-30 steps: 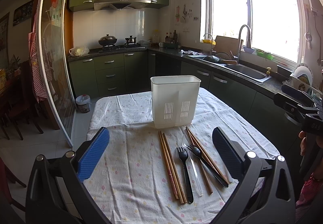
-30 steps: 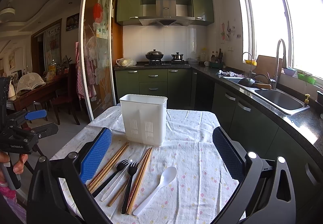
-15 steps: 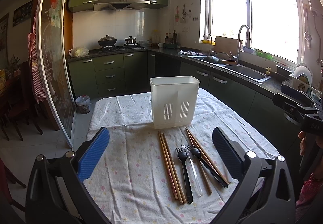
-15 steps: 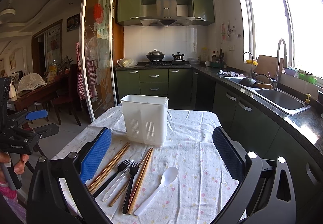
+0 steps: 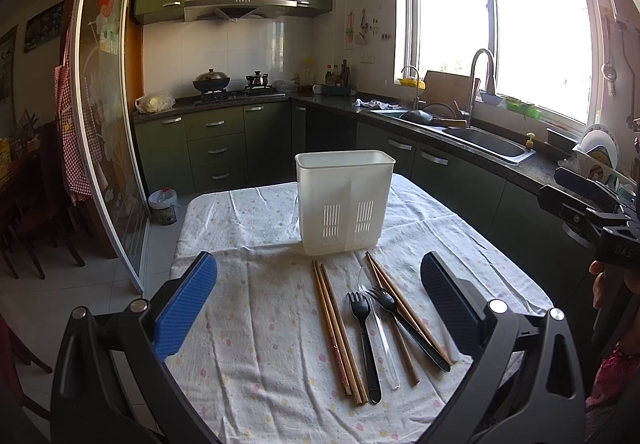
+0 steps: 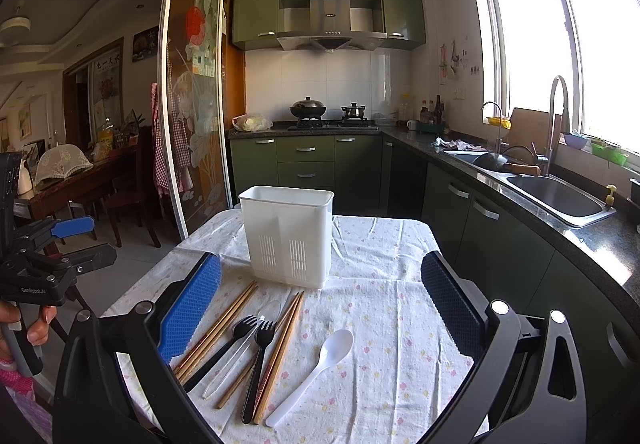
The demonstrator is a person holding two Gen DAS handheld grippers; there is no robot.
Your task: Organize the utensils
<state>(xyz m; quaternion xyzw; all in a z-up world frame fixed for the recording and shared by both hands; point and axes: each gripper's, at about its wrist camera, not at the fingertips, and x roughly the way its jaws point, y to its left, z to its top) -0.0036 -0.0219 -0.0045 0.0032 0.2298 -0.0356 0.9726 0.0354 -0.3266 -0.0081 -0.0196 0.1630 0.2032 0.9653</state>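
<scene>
Both grippers, left gripper (image 5: 318, 310) and right gripper (image 6: 320, 308), wide open, holding nothing. Risk: crowded chopsticks (image 6: 218, 330), forks (image 6: 260, 360) overlapping clear spoon (image 6: 240, 348); grabbing one drags neighbours, misses caddy (image 6: 289, 234).

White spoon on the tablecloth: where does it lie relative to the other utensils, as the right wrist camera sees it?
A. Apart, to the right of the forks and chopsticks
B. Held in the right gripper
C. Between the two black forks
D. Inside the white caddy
A: the white spoon lies alone on the cloth, right of the black forks and chopsticks, in front of the white caddy.
</scene>
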